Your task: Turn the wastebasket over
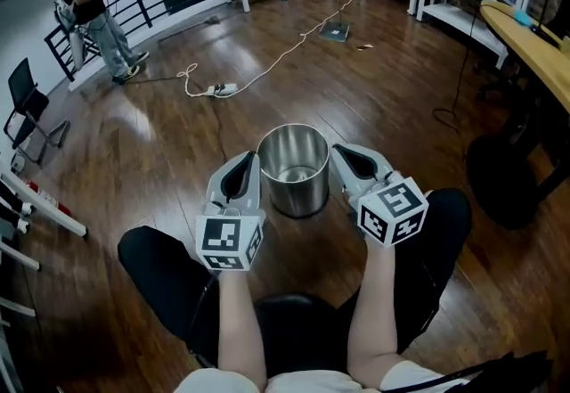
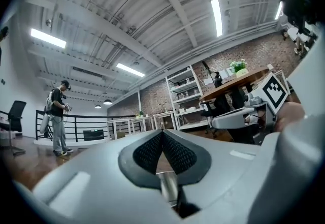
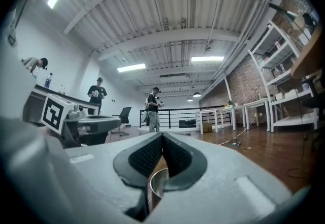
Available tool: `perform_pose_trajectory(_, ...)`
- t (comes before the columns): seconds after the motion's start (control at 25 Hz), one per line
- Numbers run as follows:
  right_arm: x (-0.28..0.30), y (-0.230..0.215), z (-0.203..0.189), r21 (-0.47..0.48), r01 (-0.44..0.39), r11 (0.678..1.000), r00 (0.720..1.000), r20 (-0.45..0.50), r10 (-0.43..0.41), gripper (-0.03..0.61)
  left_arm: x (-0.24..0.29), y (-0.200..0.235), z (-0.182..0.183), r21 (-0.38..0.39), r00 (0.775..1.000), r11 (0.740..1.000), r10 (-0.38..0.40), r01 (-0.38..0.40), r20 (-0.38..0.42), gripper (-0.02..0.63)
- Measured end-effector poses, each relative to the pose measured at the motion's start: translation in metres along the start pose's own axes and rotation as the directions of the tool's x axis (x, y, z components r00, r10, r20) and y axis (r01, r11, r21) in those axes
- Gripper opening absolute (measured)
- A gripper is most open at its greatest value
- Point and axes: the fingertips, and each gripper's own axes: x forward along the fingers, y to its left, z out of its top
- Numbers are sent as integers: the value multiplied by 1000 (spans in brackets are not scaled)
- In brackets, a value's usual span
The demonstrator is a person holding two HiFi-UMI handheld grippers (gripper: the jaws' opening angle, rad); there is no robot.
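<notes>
Two tools: your left tool (image 1: 253, 165) and right tool (image 1: 342, 158) are each clamped shut on the rim of the steel wastebasket (image 1: 295, 182), one on either side.
Wastebasket: upright, mouth up, held in the air in front of your knees, clear of the wooden floor (image 1: 374, 88).
Risk: the thin, smooth rim may slide out of a pinch as you tip it. Uneven turning of your hands could twist it free and drop it.
</notes>
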Motion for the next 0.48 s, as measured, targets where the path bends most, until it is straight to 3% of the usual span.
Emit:
perform_pose_trajectory(0.12, 5, 1, -9, -48, 38, 998, 999, -22, -39, -8, 15, 12, -4, -19, 999, 1000, 11, -11, 30, 17)
perform_pose_trajectory(0.24, 19, 4, -27, -87, 17, 996, 999, -45, -21, -8, 33, 18, -30, -59, 1000, 998, -14, 15, 15, 17)
perform_pose_trajectory(0.4, 41, -3, -62, -102, -2, 995, 985, -170, -16, -8, 52, 41, -86, -130, 997, 991, 6, -17, -81, 19)
perform_pose_trajectory(0.48, 57, 1, -77, -84, -34, 996, 979, -202, 17, -8, 56, 63, -115, -162, 989, 985, 36, -59, -143, 57)
